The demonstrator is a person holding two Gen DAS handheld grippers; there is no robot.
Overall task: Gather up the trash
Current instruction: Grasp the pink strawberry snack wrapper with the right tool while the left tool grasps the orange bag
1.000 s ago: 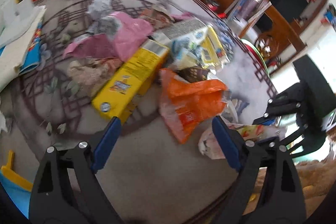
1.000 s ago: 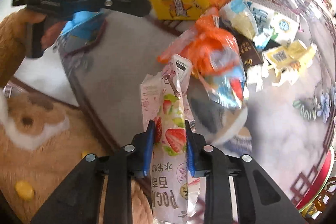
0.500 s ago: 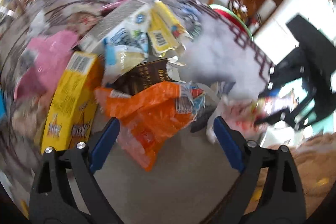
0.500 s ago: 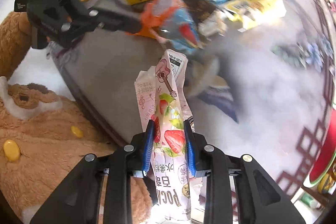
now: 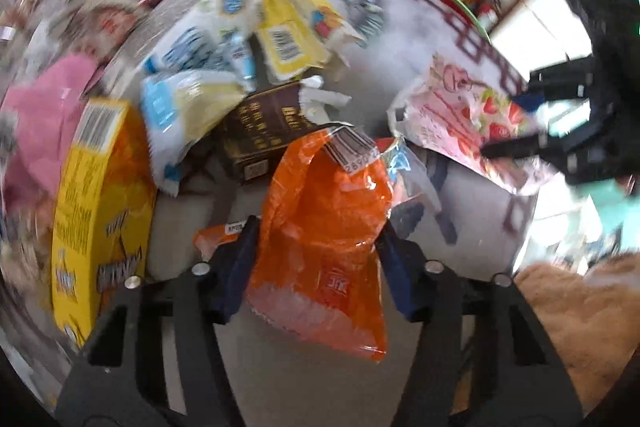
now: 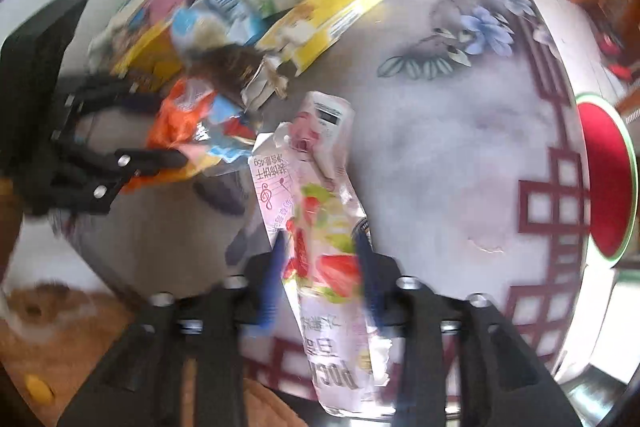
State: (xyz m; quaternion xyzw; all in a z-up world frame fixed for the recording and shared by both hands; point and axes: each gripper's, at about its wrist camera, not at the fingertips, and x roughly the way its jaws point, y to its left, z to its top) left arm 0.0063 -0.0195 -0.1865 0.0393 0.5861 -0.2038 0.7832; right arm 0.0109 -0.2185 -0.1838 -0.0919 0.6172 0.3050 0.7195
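My left gripper (image 5: 318, 247) has its blue pads on either side of an orange plastic wrapper (image 5: 324, 231) at the near edge of the trash pile, and looks shut on it. My right gripper (image 6: 320, 267) is shut on a pink strawberry snack packet (image 6: 316, 211) and holds it above the table; the packet (image 5: 464, 119) also shows at the right of the left wrist view. The left gripper (image 6: 160, 131) shows at the left of the right wrist view, around the orange wrapper (image 6: 180, 119).
A pile of trash lies on the patterned table (image 6: 440, 147): a yellow box (image 5: 96, 211), a dark brown box (image 5: 264, 131), blue-white bags (image 5: 188, 95), a yellow carton (image 5: 288, 39), pink cloth (image 5: 40, 123). A red-green plate (image 6: 604, 179) sits at the table's far edge. A brown plush (image 5: 580, 307) lies below.
My left gripper moved forward onto the orange wrapper and its jaws narrowed around it. My right gripper swung the strawberry packet rightward over the table.
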